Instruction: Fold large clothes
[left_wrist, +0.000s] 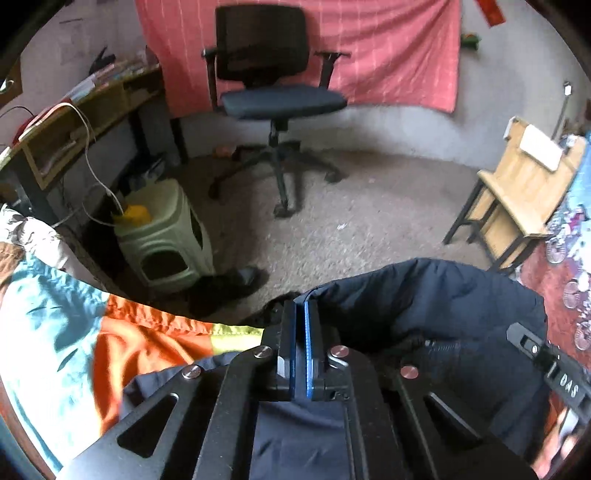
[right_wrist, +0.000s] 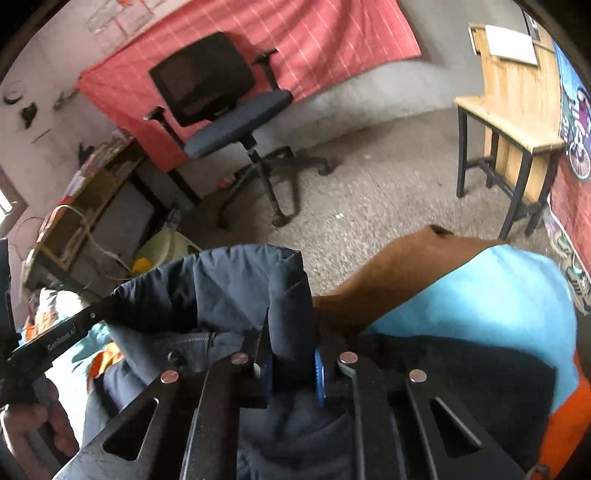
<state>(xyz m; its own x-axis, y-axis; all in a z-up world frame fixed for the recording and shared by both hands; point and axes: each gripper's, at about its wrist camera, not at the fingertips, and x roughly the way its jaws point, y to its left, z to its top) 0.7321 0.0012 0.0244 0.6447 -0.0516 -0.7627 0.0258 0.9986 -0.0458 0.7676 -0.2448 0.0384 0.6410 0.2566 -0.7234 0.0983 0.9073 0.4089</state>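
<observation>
Left gripper (left_wrist: 300, 314) pinches the dark jacket (left_wrist: 436, 306) edge; right gripper (right_wrist: 291, 354) clamps a thick fold at 3 o'clock. Jacket lies on the bed (left_wrist: 55, 332). Grasp step done; next, lift both evenly.

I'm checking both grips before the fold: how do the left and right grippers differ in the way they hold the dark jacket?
The left gripper has its blue pads almost touching, pinching only a thin edge of the dark jacket. The right gripper keeps a visible gap, filled by a thick padded fold of the jacket. Both point downward over the colourful bedspread, and both are shut on the same garment.
</observation>
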